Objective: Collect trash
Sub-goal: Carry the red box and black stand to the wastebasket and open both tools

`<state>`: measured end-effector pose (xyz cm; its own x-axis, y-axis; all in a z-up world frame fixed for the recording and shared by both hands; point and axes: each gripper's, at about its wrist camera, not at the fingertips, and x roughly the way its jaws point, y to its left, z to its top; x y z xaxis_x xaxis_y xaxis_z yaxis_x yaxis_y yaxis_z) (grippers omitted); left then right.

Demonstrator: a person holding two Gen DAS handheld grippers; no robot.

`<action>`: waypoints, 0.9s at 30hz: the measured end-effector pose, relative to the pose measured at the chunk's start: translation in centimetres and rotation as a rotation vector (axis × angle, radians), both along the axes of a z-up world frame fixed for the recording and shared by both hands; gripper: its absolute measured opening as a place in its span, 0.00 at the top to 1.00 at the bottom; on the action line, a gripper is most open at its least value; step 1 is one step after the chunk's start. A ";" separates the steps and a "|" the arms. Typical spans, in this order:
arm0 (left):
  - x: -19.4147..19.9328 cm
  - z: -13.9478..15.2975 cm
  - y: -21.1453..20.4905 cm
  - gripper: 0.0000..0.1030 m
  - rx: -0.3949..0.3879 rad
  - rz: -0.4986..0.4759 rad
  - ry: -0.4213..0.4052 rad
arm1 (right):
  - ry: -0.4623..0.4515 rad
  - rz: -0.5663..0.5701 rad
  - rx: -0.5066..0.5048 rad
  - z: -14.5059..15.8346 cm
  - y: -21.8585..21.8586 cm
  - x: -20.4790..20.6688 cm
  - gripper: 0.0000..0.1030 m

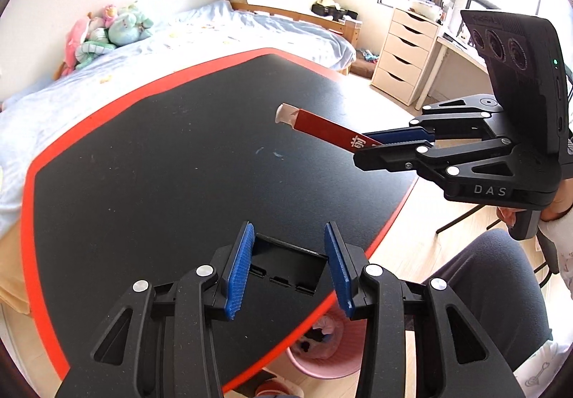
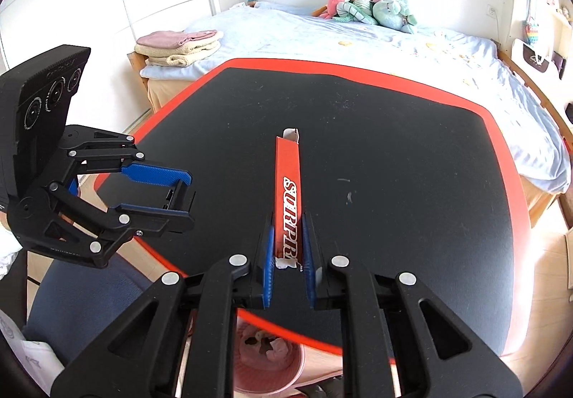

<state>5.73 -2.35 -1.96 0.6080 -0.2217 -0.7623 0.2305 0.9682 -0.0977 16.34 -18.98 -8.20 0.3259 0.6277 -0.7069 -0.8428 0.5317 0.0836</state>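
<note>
The right tongs (image 2: 288,247) pinch one end of a long red carton (image 2: 287,179), lifted clear above the black surface (image 2: 412,183); the left tongs (image 1: 288,263) clamp a small black plastic tray (image 1: 286,271). The step in hand appears to be carrying to disposal; the next move calls for positioning over the pink bin (image 2: 266,358) below the surface edge, then release. The carton's long axis runs straight out from the tongs, torn open end pointing away.

One long red box (image 2: 287,183), one small black tray (image 1: 284,263) and one pink bin (image 1: 324,344). Two grippers, the left gripper (image 1: 289,267) and the right gripper (image 2: 288,258). One black table (image 2: 394,147).
</note>
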 end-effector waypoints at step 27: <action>-8.2 -0.3 -5.0 0.61 -0.023 -0.001 0.024 | 0.148 -0.044 -0.060 -4.2 -7.5 -12.4 0.87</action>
<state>-2.52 -7.31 -2.28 0.5889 -0.2403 -0.7716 0.2291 0.9652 -0.1258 3.97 -26.44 -12.44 0.2414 0.5701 -0.7853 -0.7993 0.5757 0.1722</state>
